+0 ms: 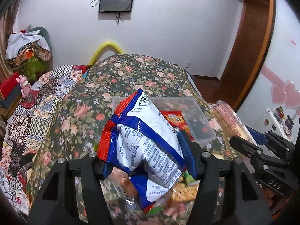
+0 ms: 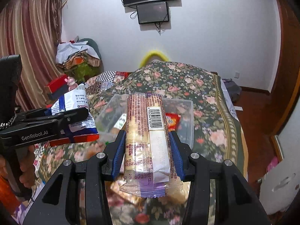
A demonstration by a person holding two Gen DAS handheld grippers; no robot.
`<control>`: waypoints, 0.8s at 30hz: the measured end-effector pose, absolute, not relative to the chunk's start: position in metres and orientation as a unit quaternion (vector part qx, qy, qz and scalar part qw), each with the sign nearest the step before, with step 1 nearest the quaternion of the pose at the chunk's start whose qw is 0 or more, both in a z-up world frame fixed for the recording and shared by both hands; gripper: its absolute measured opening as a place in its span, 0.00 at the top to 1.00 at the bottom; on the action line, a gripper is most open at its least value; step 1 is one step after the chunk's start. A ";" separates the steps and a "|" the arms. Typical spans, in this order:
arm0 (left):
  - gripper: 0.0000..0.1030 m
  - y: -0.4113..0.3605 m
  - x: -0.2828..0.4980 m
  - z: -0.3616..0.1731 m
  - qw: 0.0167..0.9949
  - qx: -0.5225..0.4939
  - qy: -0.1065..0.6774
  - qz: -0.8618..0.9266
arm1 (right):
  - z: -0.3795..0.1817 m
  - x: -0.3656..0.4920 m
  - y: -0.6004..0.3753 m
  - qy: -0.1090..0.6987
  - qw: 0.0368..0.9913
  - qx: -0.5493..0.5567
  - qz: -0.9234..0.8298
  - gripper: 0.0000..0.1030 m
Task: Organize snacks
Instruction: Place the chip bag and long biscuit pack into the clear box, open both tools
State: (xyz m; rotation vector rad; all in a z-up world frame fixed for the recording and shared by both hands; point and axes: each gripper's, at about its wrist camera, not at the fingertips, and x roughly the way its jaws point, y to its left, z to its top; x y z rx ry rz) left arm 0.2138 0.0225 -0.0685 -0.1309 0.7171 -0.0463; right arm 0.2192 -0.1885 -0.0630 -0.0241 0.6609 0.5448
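My left gripper (image 1: 144,148) is shut on a blue, white and red snack bag (image 1: 144,140), held up above the floral bed cover (image 1: 131,75). My right gripper (image 2: 147,144) is shut on a long pack of biscuits (image 2: 146,131) with a barcode, its blue pads pressed on both sides. Just beyond both stands a clear plastic box (image 2: 185,112) (image 1: 198,123) with a red snack packet (image 2: 172,121) (image 1: 175,120) inside. The right wrist view has the left gripper (image 2: 82,116) and its bag (image 2: 75,103) at the left. The right gripper (image 1: 241,138) shows at the right edge of the left wrist view.
Blurred loose snacks (image 1: 185,191) lie on the cover under the grippers. A patchwork quilt (image 1: 43,101) spreads to the left, with a pile of clutter (image 2: 78,58) and a curtain (image 2: 28,46) behind. Two screens (image 2: 151,1) hang on the wall. A wooden door frame (image 1: 249,46) stands to the right.
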 end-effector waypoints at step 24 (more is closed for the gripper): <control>0.40 0.027 0.323 -0.140 0.902 -0.061 0.424 -0.050 | -0.115 0.312 -0.148 0.398 0.883 -0.014 0.249 0.59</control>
